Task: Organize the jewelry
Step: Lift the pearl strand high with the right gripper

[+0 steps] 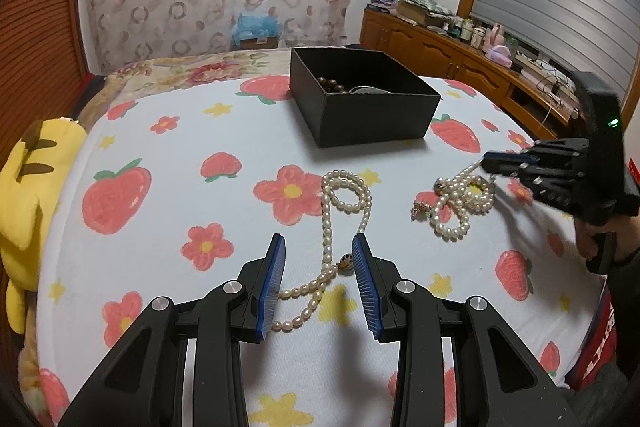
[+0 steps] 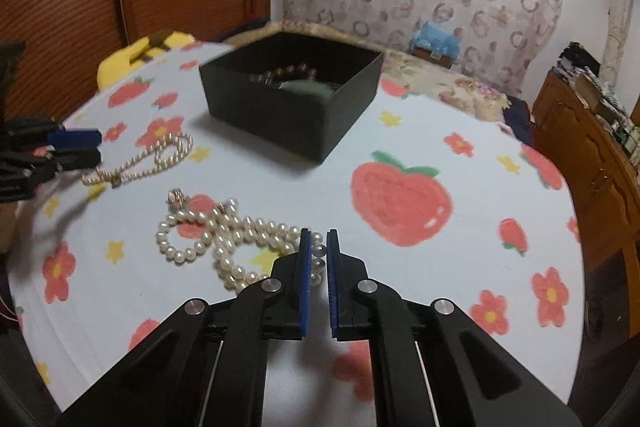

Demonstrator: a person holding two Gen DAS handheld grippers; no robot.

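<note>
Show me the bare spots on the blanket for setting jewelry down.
Free: left of the long pearl necklace, toward the yellow plush; right of the black box, around the big strawberry print. Crowded: between both necklaces, around the bunched pearl strand.

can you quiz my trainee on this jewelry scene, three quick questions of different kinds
1. True or false: the right claw is closed on pearls of the heaped pearl necklace.
2. How does the left claw stand over the long pearl necklace? A open, straddling it; B shut on it; C inside the box.
3. Fill in: brown beads already lie in the black ___.

Key: 1 true; 2 A; 3 box.
</note>
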